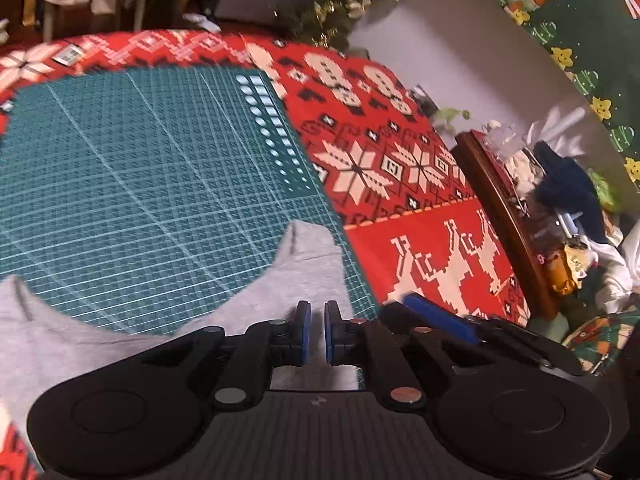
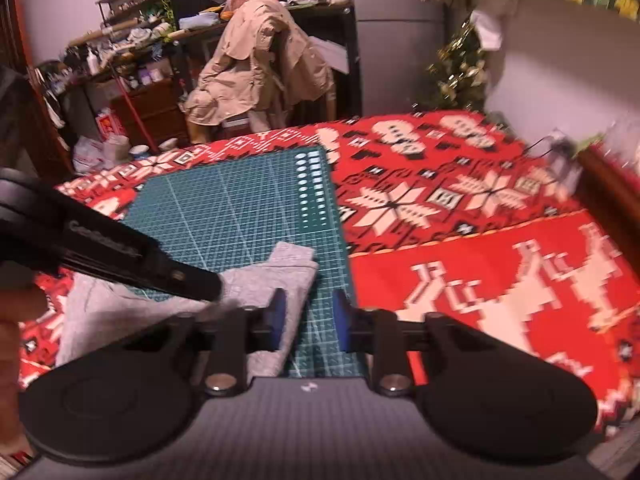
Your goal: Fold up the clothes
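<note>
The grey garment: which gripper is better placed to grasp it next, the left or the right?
Left, probably. The left gripper sits over the garment with its jaws narrowly parted above the cloth. The right gripper is open wider, mostly over the mat, with only one finger over the garment's edge.

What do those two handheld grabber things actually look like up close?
Both are matte black plastic. The left gripper and right gripper each have two round black discs at the base, hinged black link arms with silver bolt heads, a ribbed grey-black body with a tiny white logo, and flat blue finger pads. No cables show.
</note>
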`<state>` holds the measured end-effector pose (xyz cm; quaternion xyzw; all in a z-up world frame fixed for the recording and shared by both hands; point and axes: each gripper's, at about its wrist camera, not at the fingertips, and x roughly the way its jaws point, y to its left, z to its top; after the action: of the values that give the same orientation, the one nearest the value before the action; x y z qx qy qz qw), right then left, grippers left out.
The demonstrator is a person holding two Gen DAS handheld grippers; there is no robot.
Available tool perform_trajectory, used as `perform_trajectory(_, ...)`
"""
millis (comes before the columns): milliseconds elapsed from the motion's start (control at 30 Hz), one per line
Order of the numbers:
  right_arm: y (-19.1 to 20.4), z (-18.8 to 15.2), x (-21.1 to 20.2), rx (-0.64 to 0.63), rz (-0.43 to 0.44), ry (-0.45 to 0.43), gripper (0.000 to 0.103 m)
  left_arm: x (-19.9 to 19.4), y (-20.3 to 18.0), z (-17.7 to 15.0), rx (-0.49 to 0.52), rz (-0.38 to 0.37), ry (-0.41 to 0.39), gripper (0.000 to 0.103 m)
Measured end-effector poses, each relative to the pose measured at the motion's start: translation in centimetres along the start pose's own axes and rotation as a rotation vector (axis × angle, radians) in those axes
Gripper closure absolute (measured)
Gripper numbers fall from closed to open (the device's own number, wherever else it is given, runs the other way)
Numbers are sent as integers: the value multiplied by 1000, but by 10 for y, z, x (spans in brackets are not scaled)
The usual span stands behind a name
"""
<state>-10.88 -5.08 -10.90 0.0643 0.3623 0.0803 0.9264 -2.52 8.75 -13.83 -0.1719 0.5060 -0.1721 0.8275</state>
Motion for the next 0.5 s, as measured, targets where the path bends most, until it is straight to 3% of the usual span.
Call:
perform_trajectory(133, -13, 5, 24, 83, 80, 6, 95, 18, -3, 4, -5, -26, 37, 96)
perform_trajectory(233, -23, 8, 51, 153, 134, 73, 103, 30, -2, 4, -3, -11, 72, 98)
perform_trajectory(300, -27, 6, 69, 161, 126, 118, 103, 33, -2, 3, 1, -9, 79, 98)
perform_trajectory(500, -44, 6, 76, 195, 91, 92, 103, 32, -4, 3, 16, -6, 73, 98)
